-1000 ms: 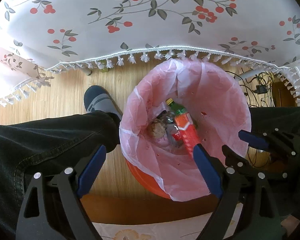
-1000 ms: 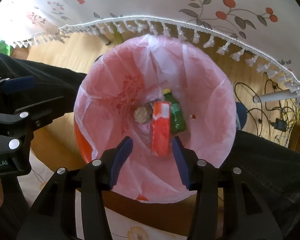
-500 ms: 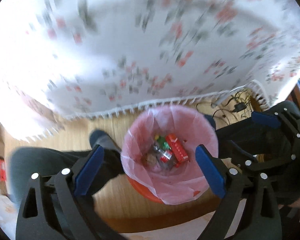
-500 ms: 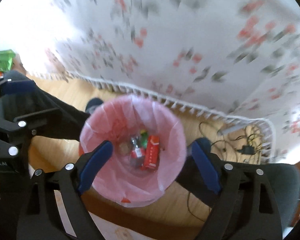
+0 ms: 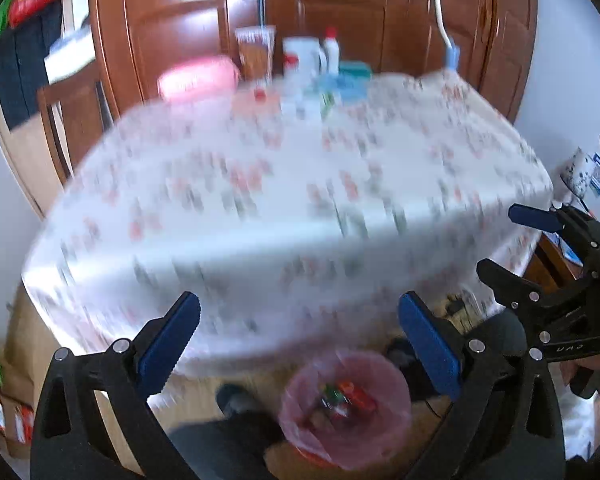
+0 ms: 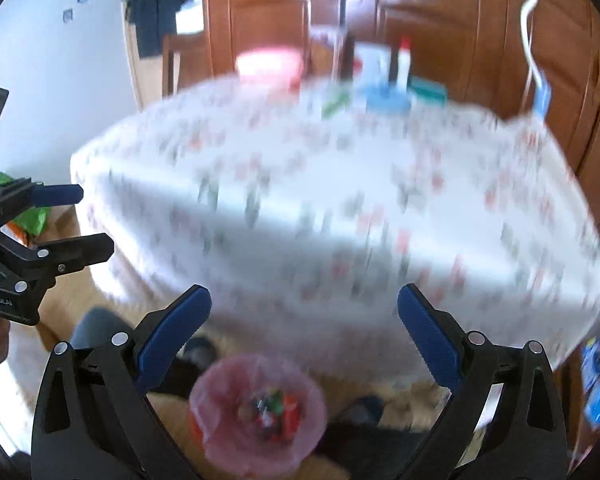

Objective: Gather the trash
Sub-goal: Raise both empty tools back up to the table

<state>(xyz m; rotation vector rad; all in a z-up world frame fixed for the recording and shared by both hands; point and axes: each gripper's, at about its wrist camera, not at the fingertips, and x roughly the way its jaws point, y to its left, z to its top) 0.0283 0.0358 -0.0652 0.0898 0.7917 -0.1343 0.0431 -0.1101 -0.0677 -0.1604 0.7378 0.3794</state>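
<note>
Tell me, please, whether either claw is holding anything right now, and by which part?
Nothing is held: the left claw and right claw both stand open and empty.

- I see a lived-in home dining room: a table (image 5: pixel 292 200) under a floral tablecloth (image 6: pixel 340 216)
- Bottles (image 5: pixel 332 52) and containers crowd its far edge
- Behind stand brown wooden doors (image 5: pixel 188 32), a chair (image 5: pixel 72 108), hanging clothes (image 6: pixel 156 12)

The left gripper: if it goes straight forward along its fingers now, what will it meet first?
Probably the tablecloth that covers the table. The left gripper is open and empty, and its line ends on the cloth near the front edge. The picture is blurred, so depth is uncertain.
</note>
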